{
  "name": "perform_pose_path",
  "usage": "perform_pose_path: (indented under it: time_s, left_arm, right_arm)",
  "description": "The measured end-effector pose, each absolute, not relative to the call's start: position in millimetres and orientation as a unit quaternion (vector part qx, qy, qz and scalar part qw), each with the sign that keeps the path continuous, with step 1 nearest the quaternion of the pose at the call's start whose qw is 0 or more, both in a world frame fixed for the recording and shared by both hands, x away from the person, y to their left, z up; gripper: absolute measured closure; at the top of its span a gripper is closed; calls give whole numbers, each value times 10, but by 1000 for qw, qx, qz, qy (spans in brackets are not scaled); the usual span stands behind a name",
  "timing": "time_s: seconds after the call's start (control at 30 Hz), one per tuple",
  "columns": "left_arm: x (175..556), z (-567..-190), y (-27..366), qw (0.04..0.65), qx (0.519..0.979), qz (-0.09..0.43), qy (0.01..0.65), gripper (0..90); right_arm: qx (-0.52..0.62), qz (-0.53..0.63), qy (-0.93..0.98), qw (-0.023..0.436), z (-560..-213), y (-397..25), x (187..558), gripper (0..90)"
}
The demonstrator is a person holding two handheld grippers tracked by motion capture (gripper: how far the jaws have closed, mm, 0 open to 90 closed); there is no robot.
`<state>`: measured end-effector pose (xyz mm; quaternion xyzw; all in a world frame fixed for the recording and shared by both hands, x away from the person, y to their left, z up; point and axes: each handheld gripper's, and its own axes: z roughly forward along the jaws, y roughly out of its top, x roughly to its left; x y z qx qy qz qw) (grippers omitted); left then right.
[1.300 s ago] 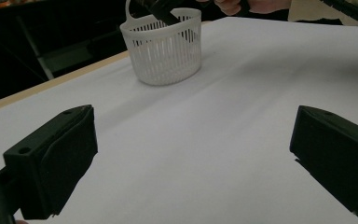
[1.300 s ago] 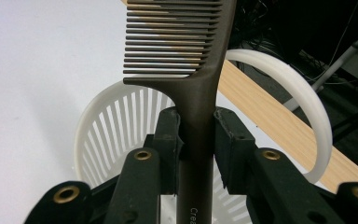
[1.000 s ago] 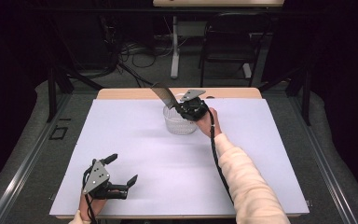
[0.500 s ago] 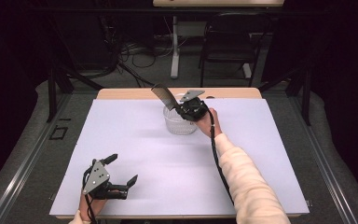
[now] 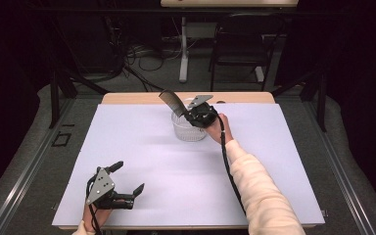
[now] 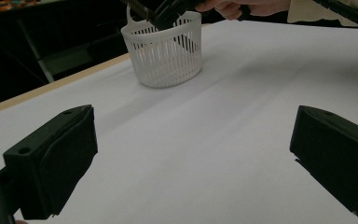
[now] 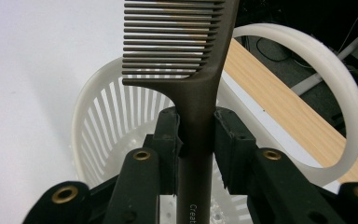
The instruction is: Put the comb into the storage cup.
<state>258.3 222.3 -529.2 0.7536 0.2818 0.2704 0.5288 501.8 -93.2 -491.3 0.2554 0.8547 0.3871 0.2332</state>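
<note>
Right gripper [image 5: 192, 114] clamped on comb [image 7: 186, 65] above far basket [image 5: 188, 129]; left gripper [image 5: 127, 186], jaws wide, at near left of table [image 5: 274, 161].

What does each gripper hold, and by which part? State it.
The right gripper grips a comb by its handle, just below the teeth, above the basket. The left gripper holds nothing.
</note>
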Motion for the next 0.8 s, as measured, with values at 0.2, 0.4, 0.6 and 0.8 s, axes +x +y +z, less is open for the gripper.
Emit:
perform_pose_path:
  time_s: [0.2,0.4,0.6,0.8]
  left_arm:
    - [2583,-5291,2223,528,754,271,281,6]
    - [2583,-5291,2222,528,754,270,281,6]
    - [2580,-5291,2222,529,754,271,281,6]
    - [2580,-5292,2215,529,754,270,281,6]
  right_arm:
    - [254,383,856,236,-4917,-927,5019,715]
    - [255,383,856,236,-4905,-929,5013,707]
    - [258,376,860,228,-4878,-944,4994,680]
    - [257,366,866,227,-4771,-992,4937,570]
